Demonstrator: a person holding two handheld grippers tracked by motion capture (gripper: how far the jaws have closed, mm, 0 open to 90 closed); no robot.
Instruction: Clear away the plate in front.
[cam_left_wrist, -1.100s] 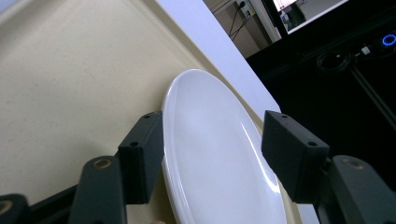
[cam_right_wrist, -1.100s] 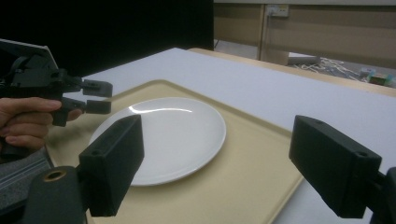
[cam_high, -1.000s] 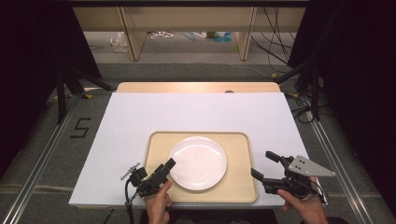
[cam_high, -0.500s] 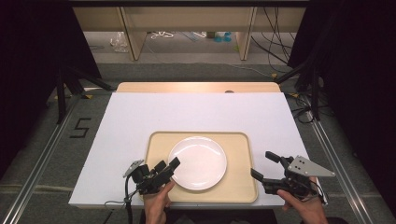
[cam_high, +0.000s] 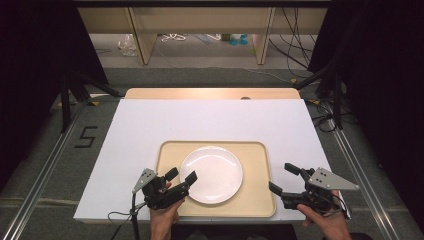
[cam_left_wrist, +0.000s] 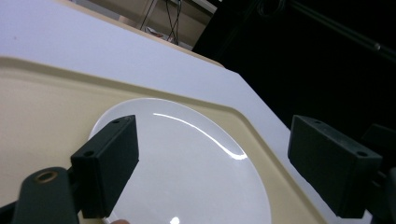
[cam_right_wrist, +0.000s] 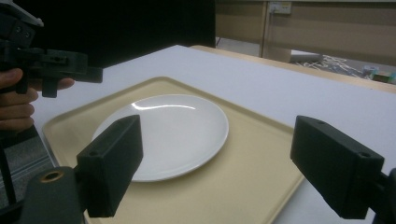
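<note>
Both grippers — left gripper (cam_high: 181, 176), right gripper (cam_high: 283, 178) — gape wide beside the white plate (cam_high: 211, 174).

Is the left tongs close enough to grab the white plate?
Probably yes. The left tongs are open right at the near-left rim of the plate, and nothing lies between them on the tray.

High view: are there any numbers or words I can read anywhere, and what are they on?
"5": a black number marked on the grey floor, left of the white table.
No other text is readable; the round white plate and flat beige tray carry no words.
</note>
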